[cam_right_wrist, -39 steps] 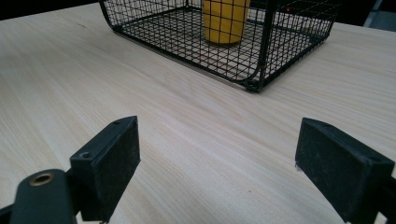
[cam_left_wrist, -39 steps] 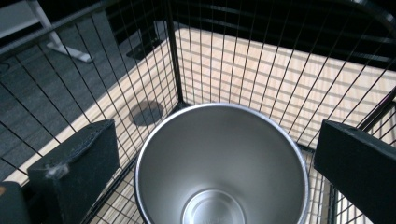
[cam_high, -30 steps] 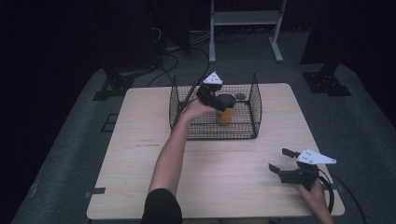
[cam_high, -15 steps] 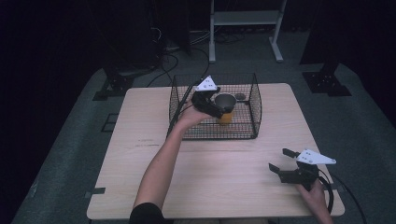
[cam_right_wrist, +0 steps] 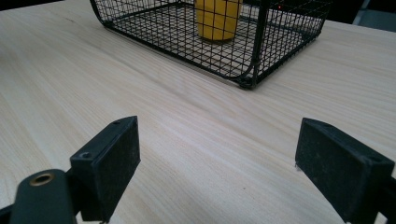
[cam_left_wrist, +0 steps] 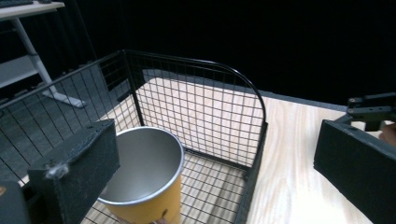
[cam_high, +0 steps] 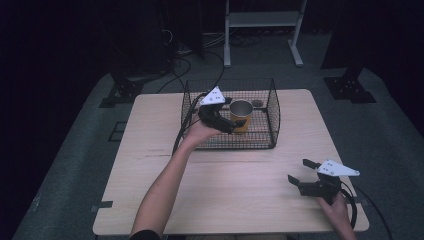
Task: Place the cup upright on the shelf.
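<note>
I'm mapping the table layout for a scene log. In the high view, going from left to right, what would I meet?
Person's left forearm → left gripper → yellow cup in the wire basket → right gripper.

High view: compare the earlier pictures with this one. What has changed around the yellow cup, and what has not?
The left tongs drew back slightly toward the person; jaws open, beside the yellow cup, not gripping. The cup stays upright in the wire basket. The right tongs stay open over the table.
</note>
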Available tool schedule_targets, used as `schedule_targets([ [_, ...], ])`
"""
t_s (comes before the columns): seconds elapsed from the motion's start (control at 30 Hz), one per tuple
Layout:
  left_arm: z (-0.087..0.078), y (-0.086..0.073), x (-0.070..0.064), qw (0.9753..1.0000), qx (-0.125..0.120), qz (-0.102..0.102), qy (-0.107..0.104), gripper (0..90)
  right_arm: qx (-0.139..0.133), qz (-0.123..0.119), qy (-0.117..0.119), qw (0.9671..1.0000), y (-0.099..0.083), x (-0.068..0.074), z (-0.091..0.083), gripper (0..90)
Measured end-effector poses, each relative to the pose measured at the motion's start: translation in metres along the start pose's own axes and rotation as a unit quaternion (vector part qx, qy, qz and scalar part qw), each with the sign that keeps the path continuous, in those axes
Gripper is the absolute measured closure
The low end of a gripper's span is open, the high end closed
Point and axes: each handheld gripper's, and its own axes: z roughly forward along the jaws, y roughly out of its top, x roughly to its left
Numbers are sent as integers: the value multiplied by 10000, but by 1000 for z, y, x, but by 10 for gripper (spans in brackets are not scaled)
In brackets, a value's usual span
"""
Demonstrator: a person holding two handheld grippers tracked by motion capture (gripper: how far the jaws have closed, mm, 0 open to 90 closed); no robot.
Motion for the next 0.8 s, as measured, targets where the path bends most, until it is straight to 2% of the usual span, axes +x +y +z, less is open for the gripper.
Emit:
schedule_targets([
  [0.13, -3, -3, -1, 10000, 9, -10, 35, 0, 3, 5, -1, 10000, 0, 0, 0, 129],
  [0.3, -7, -8, -4, 9999, -83, -107, -20, 0, 17, -10, -11, 10000, 0, 0, 0, 129],
  [0.6, -15, -12, -13, 9999, -85, -57, -67, 0, 29, -21, -25, 10000, 0, 1, 0, 129],
  [0.8, -24, -14, -21, 9998, -175, -36, -107, 0, 33, -21, -22, 10000, 0, 1, 0, 129],
])
